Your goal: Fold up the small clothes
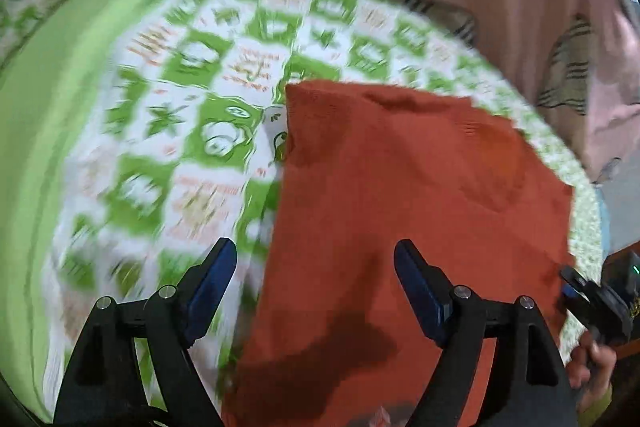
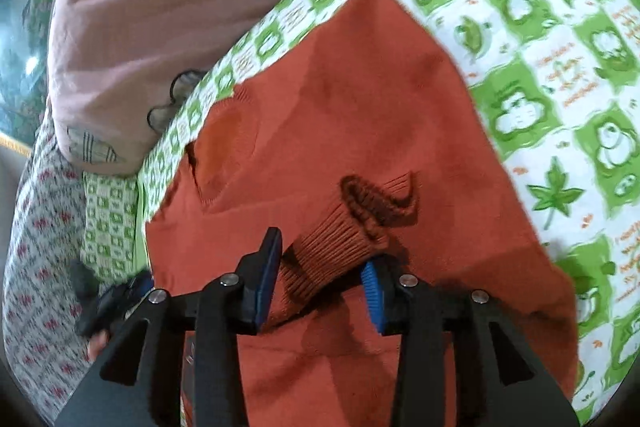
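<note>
Rust-orange knit, that's your sweater (image 2: 360,115), spread flat on the green-and-white printed bedsheet (image 2: 560,75). Your right gripper (image 2: 320,267) has the ribbed cuff (image 2: 340,239) of one sleeve sitting between the blue pads, and the jaws look clamped on it, though the cuff is bunched and only partly in there. Your left gripper (image 1: 316,267) is spread wide with nothing in it, hovering over the sweater's left edge.

Stuff that could bite you, I'd guess:
- that cuff is stretchy rib knit, so a sharp tug might pull it out of the pads or drag the whole body crooked
- nothing is pinning the body down, so the sleeve could haul the sweater along the sheet instead of folding over it
- the sheet looks soft and loose, so it may ripple under the fold

Room-wise: you're working on a bed, a pink quilt (image 2: 140,27) with plaid patches is heaped along the far side, and another floral cloth (image 2: 36,247) sits off the edge.
</note>
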The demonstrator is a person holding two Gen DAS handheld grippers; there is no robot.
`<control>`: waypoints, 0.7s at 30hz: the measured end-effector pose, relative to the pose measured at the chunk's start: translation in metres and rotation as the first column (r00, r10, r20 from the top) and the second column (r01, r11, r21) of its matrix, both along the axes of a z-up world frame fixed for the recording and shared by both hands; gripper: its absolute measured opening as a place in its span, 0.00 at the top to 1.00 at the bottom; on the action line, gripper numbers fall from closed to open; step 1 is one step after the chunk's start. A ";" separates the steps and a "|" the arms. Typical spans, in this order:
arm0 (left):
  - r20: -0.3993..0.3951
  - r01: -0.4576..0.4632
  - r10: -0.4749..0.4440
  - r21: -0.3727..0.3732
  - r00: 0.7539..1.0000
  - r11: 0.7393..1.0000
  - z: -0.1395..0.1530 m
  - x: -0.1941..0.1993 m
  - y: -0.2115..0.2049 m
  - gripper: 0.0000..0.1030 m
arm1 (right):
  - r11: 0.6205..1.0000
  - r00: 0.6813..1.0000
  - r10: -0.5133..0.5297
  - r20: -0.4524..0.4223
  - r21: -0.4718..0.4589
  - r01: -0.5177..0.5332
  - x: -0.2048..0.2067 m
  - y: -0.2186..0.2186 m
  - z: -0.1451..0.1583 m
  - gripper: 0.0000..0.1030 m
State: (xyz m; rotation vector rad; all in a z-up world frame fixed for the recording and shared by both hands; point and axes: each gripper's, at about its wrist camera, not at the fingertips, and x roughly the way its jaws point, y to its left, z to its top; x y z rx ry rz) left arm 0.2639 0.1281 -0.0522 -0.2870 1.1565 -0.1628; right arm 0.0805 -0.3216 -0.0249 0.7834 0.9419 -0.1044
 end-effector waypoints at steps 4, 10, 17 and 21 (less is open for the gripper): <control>0.024 0.005 -0.005 0.014 1.000 1.000 -0.005 0.021 0.000 0.86 | 0.996 0.997 0.069 0.032 -0.064 -0.067 0.000 0.010 0.021 0.93; 0.137 -0.021 0.016 0.031 0.990 0.999 0.020 0.002 0.002 0.84 | 0.995 0.983 0.067 0.172 -0.077 -0.055 -0.019 -0.001 0.059 0.94; 0.104 -0.105 0.100 0.045 0.989 0.993 0.000 0.005 0.022 0.78 | 0.999 0.999 -0.049 -0.010 -0.010 0.049 -0.012 -0.019 0.017 0.91; 0.115 -0.075 0.063 0.098 0.991 0.992 -0.002 -0.004 0.018 0.78 | 0.998 0.998 -0.063 -0.019 -0.015 0.063 -0.021 -0.020 0.012 0.88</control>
